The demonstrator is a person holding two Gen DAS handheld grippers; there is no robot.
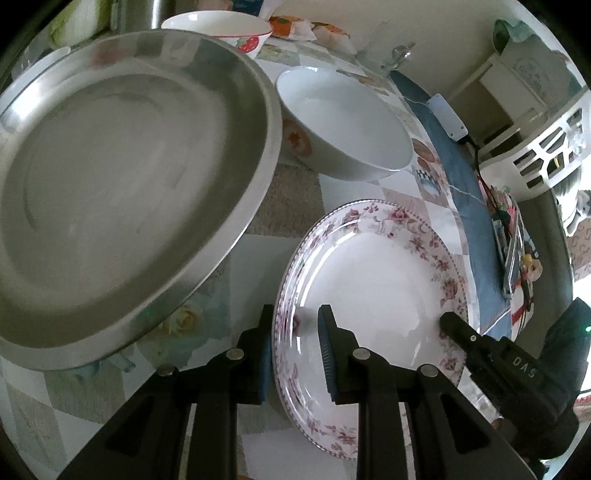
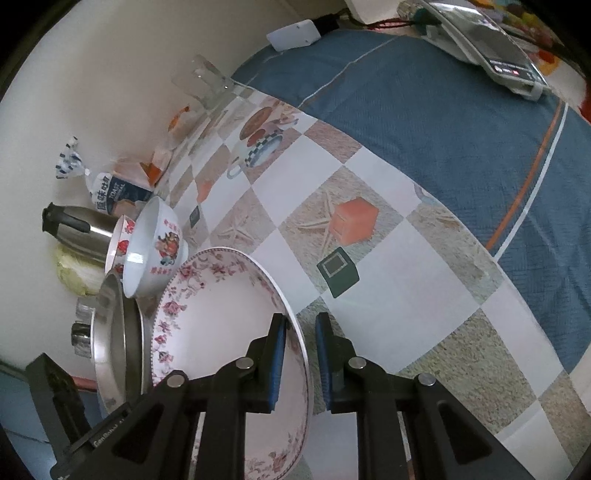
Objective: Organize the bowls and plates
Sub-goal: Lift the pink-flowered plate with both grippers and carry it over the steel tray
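On the checked tablecloth [image 2: 369,173], the flowered plate [image 1: 373,280] is lying just in front of the white bowl [image 1: 343,122], beside the big steel plate [image 1: 122,177]. The left gripper [image 1: 295,343] is straddling the flowered plate's rim, fingers parted, pads not visibly pressing. The right gripper [image 2: 300,354] is bracketing the opposite rim likewise, with a slight gap showing. Behind the white bowl a strawberry bowl [image 1: 229,29] is sitting.
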